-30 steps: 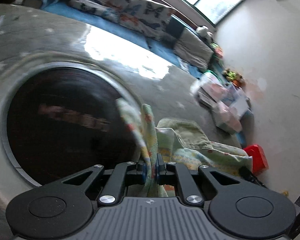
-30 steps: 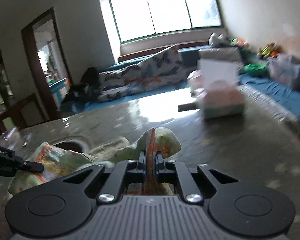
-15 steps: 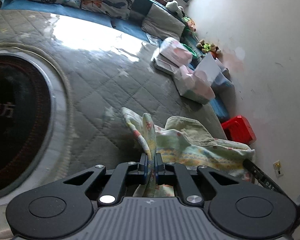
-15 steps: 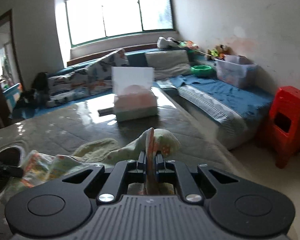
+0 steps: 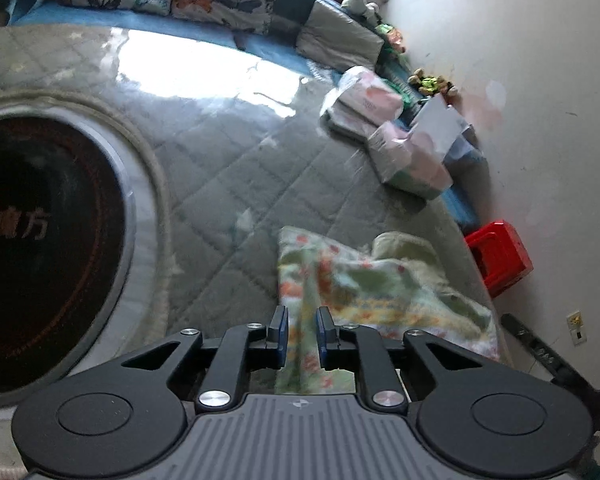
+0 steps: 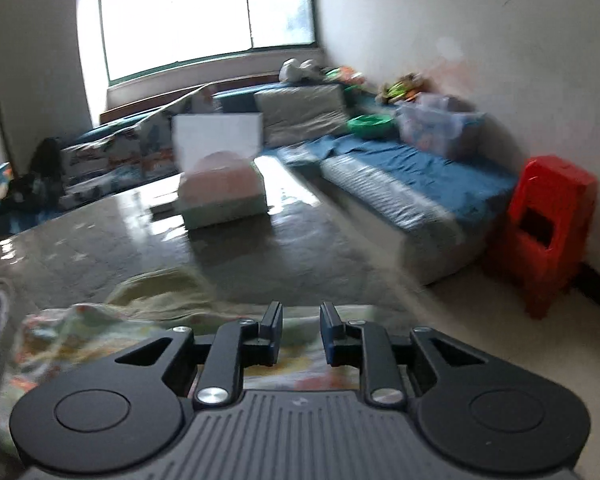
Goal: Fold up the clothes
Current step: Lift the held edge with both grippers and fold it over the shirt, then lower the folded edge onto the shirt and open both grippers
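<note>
A small patterned garment (image 5: 364, 284), pale green with orange and yellow prints, lies on the grey quilted table cover (image 5: 228, 168) near the table's right edge. My left gripper (image 5: 302, 330) is open, with a fold of the garment lying loose between its parted fingers. In the right wrist view the garment (image 6: 100, 320) lies flat below and left of my right gripper (image 6: 300, 330), which is open with nothing between its fingers.
A round dark hotplate (image 5: 40, 240) is set in the table at the left. Tissue packs (image 5: 408, 160) sit at the far right of the table (image 6: 220, 188). A red stool (image 6: 548, 228) and a blue couch (image 6: 412, 172) stand beyond the table edge.
Both grippers have opened and let go of the garment, which has dropped flat onto the table. Both cameras have shifted a little.
</note>
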{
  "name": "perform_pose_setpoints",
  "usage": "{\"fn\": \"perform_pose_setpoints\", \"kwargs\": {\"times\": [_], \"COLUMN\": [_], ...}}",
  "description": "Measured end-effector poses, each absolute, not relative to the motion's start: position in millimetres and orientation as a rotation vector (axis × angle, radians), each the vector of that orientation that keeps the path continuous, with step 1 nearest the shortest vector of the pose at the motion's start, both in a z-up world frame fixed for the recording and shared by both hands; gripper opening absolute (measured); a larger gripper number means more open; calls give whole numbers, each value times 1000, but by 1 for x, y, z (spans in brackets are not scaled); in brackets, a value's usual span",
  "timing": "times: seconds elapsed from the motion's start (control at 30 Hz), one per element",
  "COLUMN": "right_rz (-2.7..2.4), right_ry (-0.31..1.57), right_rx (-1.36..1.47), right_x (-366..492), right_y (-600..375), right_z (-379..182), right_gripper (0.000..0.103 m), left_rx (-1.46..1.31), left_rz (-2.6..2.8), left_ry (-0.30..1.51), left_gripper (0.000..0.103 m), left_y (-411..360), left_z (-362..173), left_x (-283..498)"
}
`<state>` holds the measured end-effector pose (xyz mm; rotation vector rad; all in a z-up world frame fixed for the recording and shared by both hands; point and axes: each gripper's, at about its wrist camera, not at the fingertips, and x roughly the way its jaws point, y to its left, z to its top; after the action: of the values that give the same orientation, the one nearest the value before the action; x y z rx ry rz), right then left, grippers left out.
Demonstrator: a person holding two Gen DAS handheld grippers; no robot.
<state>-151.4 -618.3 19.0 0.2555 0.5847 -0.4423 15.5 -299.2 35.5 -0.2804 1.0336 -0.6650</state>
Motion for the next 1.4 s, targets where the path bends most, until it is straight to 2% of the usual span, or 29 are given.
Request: {"fn": "perform_pose_setpoints", "kwargs": {"times": [0.23, 0.33, 0.47, 0.67, 0.93, 1.07, 1.13, 1.27, 1.4], "right_rz": [-343, -334, -333, -319, -241, -212, -205, -196, -212], "right_ry": [638, 651, 662, 663, 644, 644, 641, 624, 625], "right_rx": [264, 253, 244, 216, 160, 103, 78, 23, 13], "right_x": [-122, -114, -108, -106, -136, -153, -159, -169, -171], "right_y": [-606, -604, -604, -600, -569, -543, -531, -507, -495], "right_z": [2, -1, -7, -5, 13, 17, 18, 16, 9], "right_gripper": [21, 30, 32, 40, 60, 64, 73, 78, 80], "left_rx": [-266, -276, -286, -290, -315, -288, -268, -217, -201], "left_rz": [-750, -789, -833, -818, -845, -891, -905, -902, -887], "left_ry": [1054, 1055, 1045, 1085, 1101, 1080, 1075, 1061, 1064], "left_gripper": [15, 15, 15, 14, 19, 22, 22, 28, 28], "left_y": [-341, -357, -379, -401, -388, -370, -359, -337, -321], "left_z": [37, 39, 39, 20, 17, 26, 28, 27, 20], "left_x": [14, 15, 20, 35, 31, 11, -2, -23, -35]}}
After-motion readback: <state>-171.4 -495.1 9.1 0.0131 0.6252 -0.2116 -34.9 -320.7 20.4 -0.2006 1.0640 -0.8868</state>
